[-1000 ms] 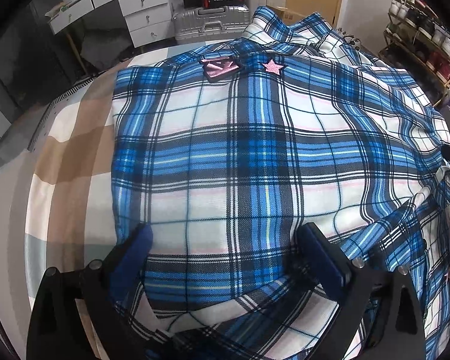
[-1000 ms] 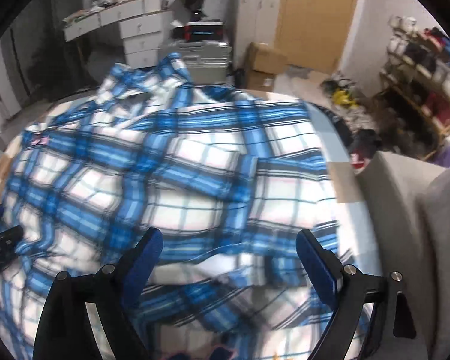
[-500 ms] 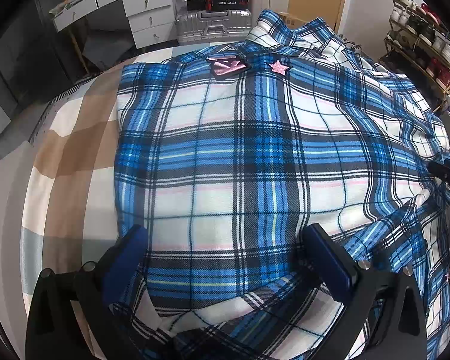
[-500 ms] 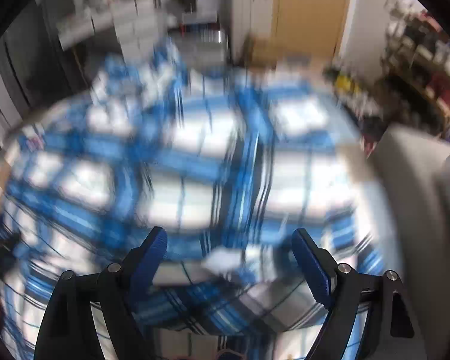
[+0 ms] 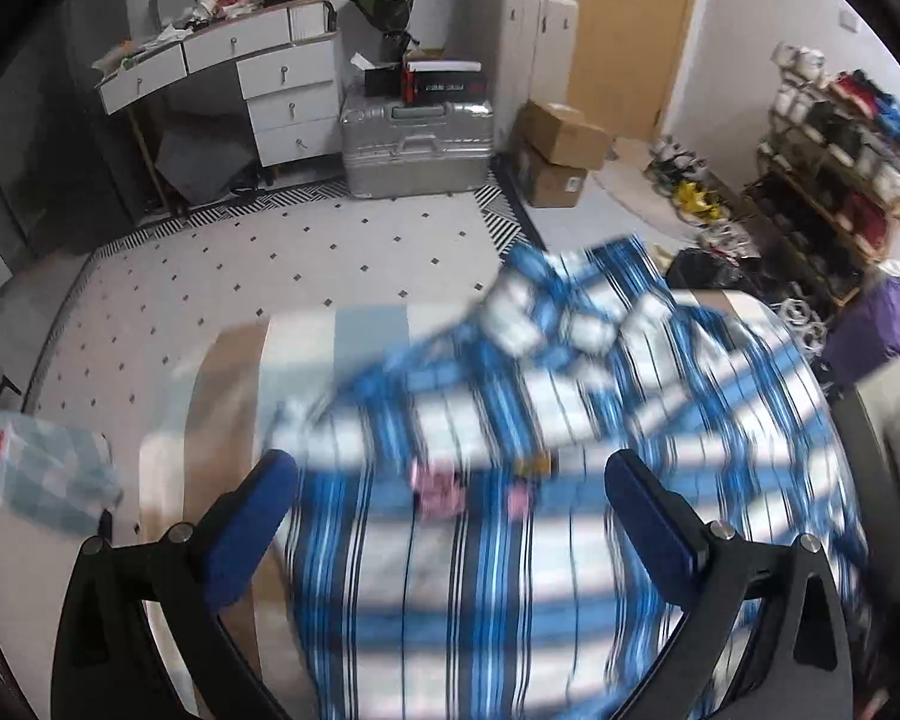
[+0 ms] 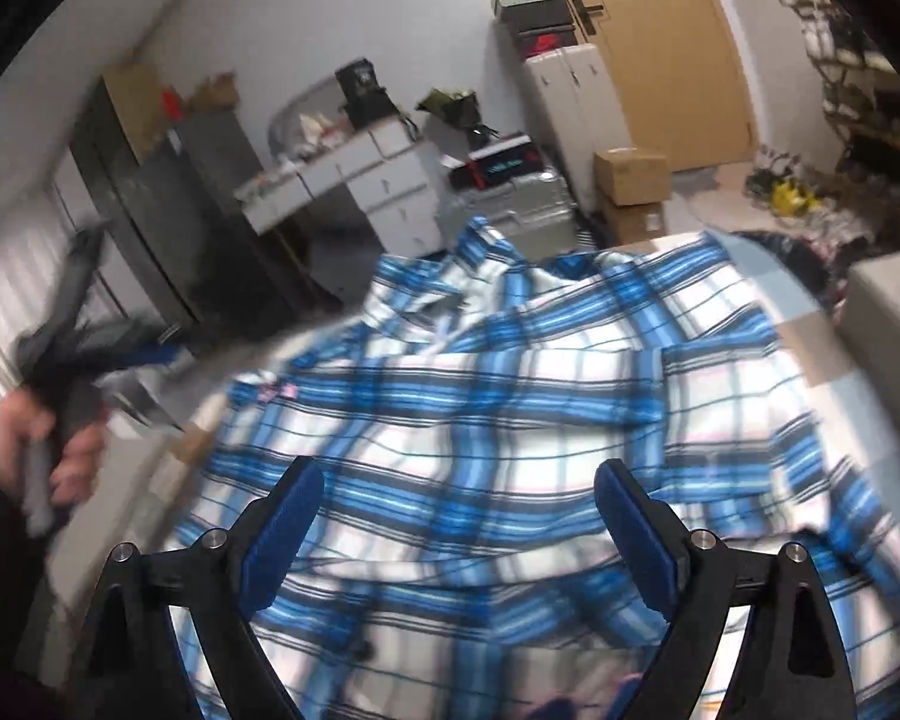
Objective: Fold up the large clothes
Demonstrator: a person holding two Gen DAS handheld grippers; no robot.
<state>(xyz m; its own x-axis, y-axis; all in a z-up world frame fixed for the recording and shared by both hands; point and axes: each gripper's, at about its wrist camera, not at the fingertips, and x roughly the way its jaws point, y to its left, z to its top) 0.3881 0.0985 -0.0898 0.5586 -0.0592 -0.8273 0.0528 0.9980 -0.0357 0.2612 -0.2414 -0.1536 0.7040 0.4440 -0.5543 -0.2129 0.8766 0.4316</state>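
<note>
A large blue and white plaid shirt [image 5: 546, 480] lies spread on the bed, collar toward the far edge, with small pink patches [image 5: 438, 492] near its left side. It also fills the right wrist view [image 6: 510, 420]. My left gripper [image 5: 450, 480] is open and empty, raised above the shirt. My right gripper [image 6: 456, 492] is open and empty, raised above the shirt's lower part. In the right wrist view the left gripper [image 6: 78, 342] shows at the far left, held up in a hand. The shirt is motion blurred in the left wrist view.
The bed sheet [image 5: 222, 396] has beige, white and grey blocks. Beyond the bed stand a silver suitcase [image 5: 414, 144], a white desk with drawers [image 5: 270, 84], cardboard boxes [image 5: 558, 150] and a shoe rack [image 5: 834, 168]. A grey sofa edge [image 6: 888, 324] is at the right.
Both grippers have lifted up and away from the shirt, open throughout. The views now tilt up to show the room. The shirt lies lower and farther off in both views.
</note>
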